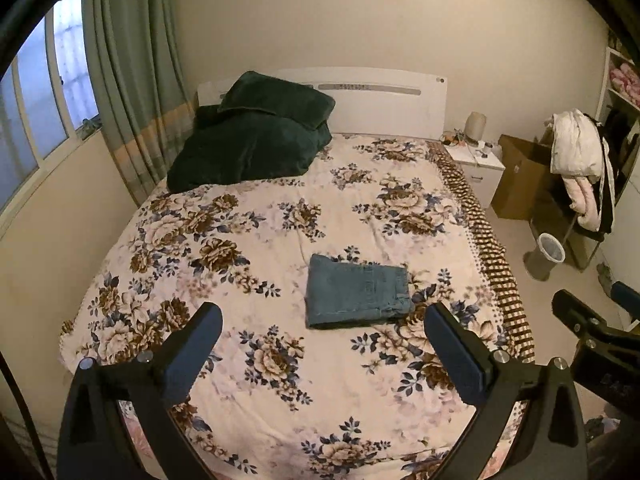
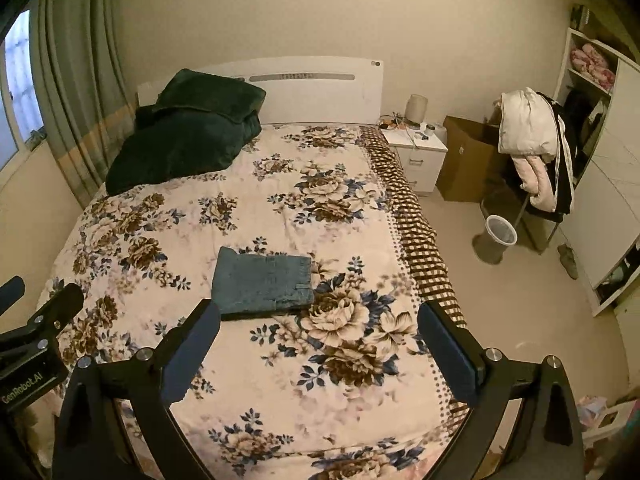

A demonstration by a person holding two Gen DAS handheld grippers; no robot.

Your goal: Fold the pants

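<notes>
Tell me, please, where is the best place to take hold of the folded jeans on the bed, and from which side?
Probably the near long edge of the folded jeans, approached from the foot of the bed. That edge faces both open claws, shows the stacked layers, and lies flat on the floral bedcover. The left claw could take its left end and the right claw its right end, pinching all the layers together.

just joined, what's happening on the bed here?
A person holds a gripper in each hand over a bed with a floral blanket. The jeans lie on it folded into a compact rectangle, so the fold looks done. The left gripper and the right gripper are both open, empty, and clear of the jeans. A dark green blanket is heaped near the headboard.
</notes>
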